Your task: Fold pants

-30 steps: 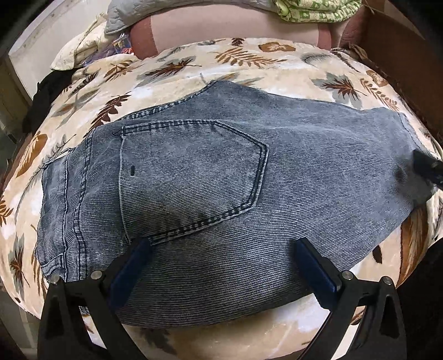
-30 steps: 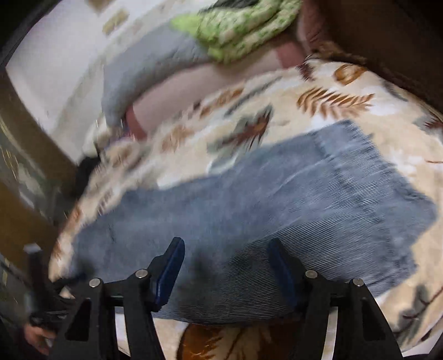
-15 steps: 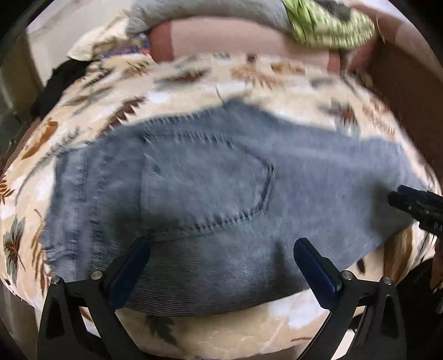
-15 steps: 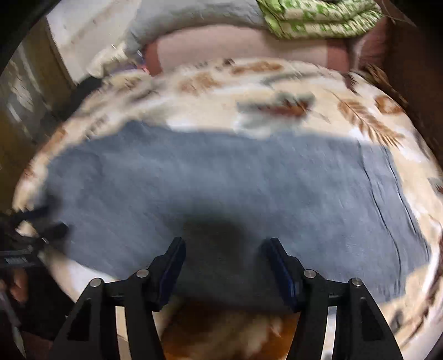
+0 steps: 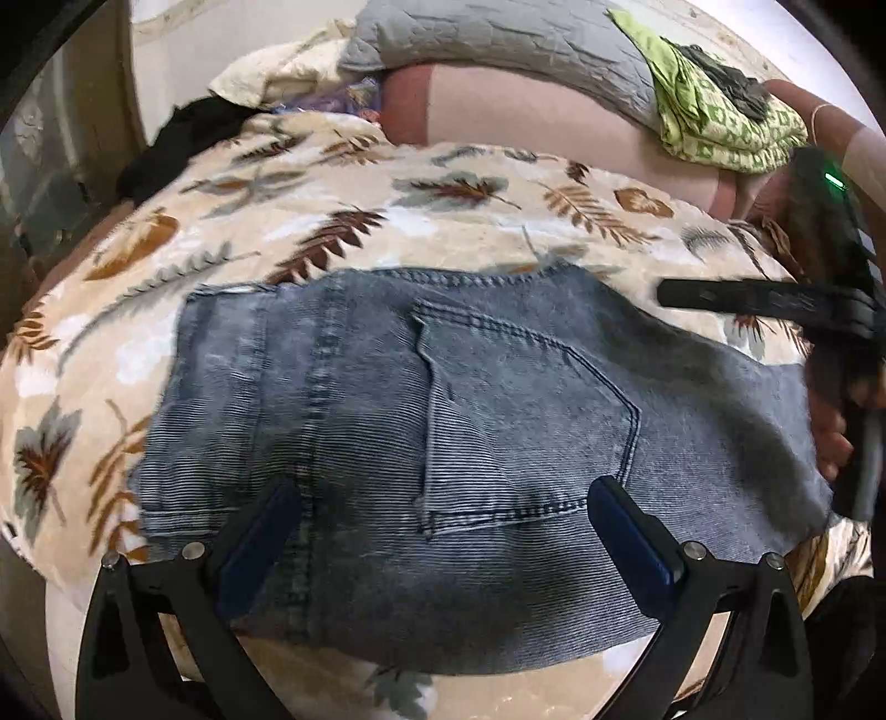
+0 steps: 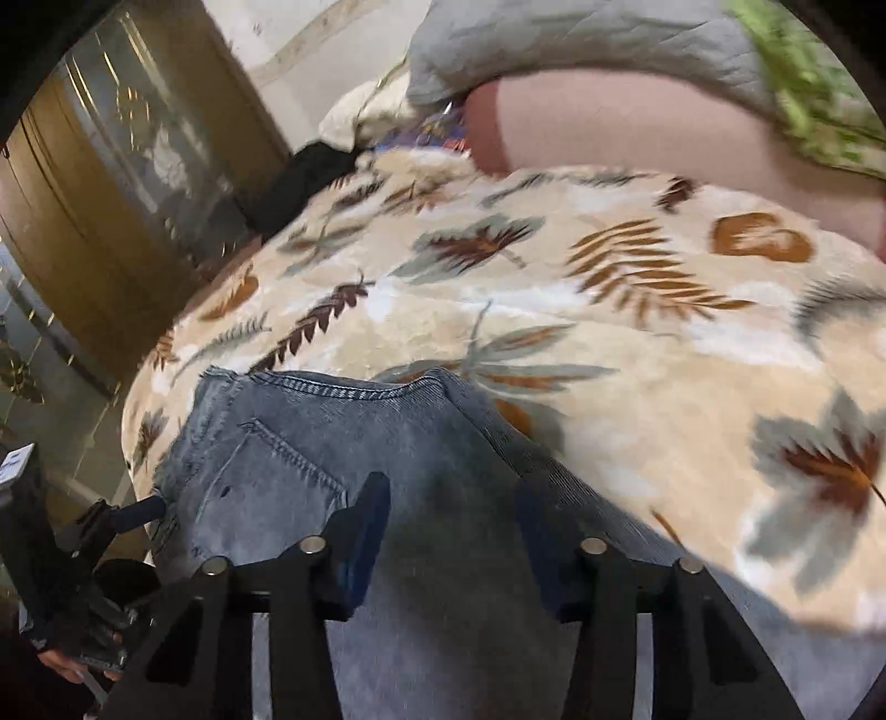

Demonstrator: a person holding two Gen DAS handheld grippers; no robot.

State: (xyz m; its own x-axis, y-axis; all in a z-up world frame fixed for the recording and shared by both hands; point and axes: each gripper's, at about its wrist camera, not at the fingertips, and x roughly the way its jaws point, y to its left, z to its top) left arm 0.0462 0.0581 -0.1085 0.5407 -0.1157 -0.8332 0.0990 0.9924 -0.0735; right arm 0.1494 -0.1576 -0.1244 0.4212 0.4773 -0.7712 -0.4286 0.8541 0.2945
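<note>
The folded blue denim pants (image 5: 443, 432) lie flat on a leaf-patterned blanket (image 5: 343, 221), back pocket up. They also show in the right wrist view (image 6: 421, 487). My left gripper (image 5: 443, 520) is open and empty, its blue pads spread just above the near half of the pants. My right gripper (image 6: 451, 515) is open and empty, over the pants' right part; it also shows in the left wrist view at the right edge (image 5: 775, 299). The left gripper shows at the lower left of the right wrist view (image 6: 111, 526).
A pink bolster (image 5: 542, 116) with a grey quilt (image 5: 498, 39) and a green patterned cloth (image 5: 720, 122) lies at the back of the bed. A dark garment (image 5: 183, 138) sits at the back left. A wooden cabinet (image 6: 111, 194) stands left of the bed.
Both grippers have shifted left and lifted back from the pants. The right gripper swung up over the right end. The pants look narrower, their right part now folded shorter.
</note>
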